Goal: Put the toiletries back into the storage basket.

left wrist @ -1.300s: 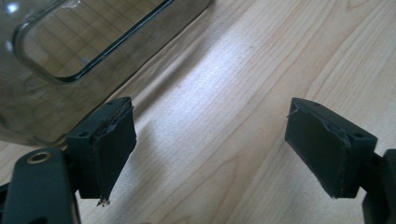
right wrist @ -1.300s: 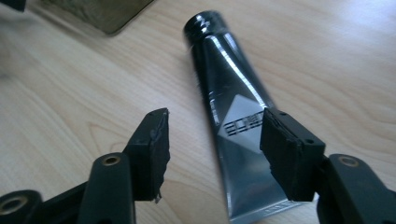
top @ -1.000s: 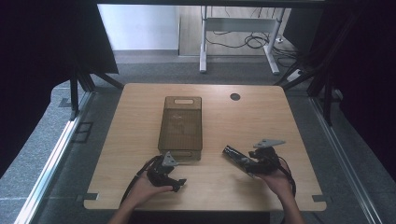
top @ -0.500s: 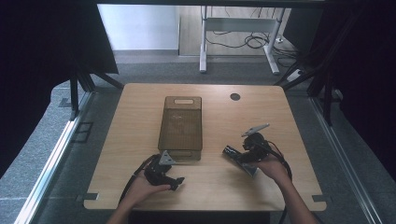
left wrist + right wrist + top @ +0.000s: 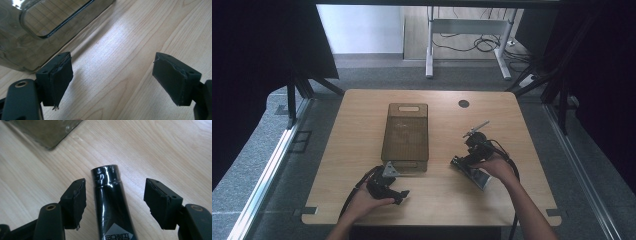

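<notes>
1. A pale wooden counter (image 5: 437, 195) with rounded corners carries a long, smoky see-through tray (image 5: 406, 135) near its middle; the tray has a handle slot cut in each short end.
2. A round dark hole (image 5: 463, 103) sits in the counter top toward its far side, well apart from the tray.
3. The left gripper (image 5: 401, 196) rests at the near edge of the counter in the person's left hand (image 5: 364, 200), just beside the tray's near end.
4. In the left gripper view, the left gripper's jaws stand wide apart and released, with bare wood grain between them; their black pads (image 5: 60, 80) look worn and frayed at the edges.
5. That same view shows the tray's glossy, tinted wall and its rounded handle slot at the upper left, close to the left jaw.
6. The right gripper (image 5: 459, 162) lies to the right of the tray, held by the person's right hand (image 5: 494, 167), and it points toward the tray.
7. A black tube (image 5: 110, 202) lies flat on the counter between the right gripper's jaws, which stand spread on either side of it, apart from its sides.
8. The tube is shiny and smooth, with a short cap at the far end and a grey label with small print near the bottom of the right gripper view.
9. In the high view, the tube's flat grey tail end (image 5: 477, 177) shows just under the right hand.
</notes>
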A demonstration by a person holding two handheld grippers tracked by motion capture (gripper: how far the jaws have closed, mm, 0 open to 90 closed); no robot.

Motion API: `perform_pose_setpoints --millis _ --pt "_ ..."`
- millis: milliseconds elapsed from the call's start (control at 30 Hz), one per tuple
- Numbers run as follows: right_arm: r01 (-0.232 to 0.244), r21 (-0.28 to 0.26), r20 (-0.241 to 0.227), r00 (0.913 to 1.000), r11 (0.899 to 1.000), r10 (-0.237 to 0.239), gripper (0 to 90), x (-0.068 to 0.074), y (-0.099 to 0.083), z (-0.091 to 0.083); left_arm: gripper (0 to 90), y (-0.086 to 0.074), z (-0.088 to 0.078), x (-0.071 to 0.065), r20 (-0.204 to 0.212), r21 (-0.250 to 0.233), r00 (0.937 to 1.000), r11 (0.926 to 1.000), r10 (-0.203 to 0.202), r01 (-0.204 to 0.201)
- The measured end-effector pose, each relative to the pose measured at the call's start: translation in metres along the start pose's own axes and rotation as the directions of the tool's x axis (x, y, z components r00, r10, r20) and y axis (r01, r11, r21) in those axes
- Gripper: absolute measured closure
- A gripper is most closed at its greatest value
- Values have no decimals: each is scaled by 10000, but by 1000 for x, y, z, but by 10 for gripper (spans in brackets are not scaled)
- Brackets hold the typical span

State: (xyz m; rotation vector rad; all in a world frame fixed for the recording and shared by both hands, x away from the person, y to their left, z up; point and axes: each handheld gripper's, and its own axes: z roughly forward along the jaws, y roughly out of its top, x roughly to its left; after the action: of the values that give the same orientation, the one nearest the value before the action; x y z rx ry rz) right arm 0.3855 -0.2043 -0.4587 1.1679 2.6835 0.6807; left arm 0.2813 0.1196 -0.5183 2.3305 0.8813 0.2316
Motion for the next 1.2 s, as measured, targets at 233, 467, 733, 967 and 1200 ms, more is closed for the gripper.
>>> perform_pose_setpoints --millis 233,467,733,967,1200 --pt "104 305 37 9999 9995 -105 352 1 7 1 169 0 -1 0 -3 -60 10000 10000 4 -4" --pt "243 908 113 9996 9956 -254 353 2 8 10 169 0 0 -1 10 20 10000 10000 55 -55" --pt "413 1577 367 9982 9866 -477 340 5 7 20 169 0 0 -2 26 35 10000 10000 79 -79" --pt "309 1983 354 9986 9796 -386 320 2 3 31 169 0 0 -1 32 32 10000 10000 91 -91" --pt "379 2363 267 9986 9709 -455 315 3 -4 40 169 0 2 -1 49 127 9999 9999 105 -106"
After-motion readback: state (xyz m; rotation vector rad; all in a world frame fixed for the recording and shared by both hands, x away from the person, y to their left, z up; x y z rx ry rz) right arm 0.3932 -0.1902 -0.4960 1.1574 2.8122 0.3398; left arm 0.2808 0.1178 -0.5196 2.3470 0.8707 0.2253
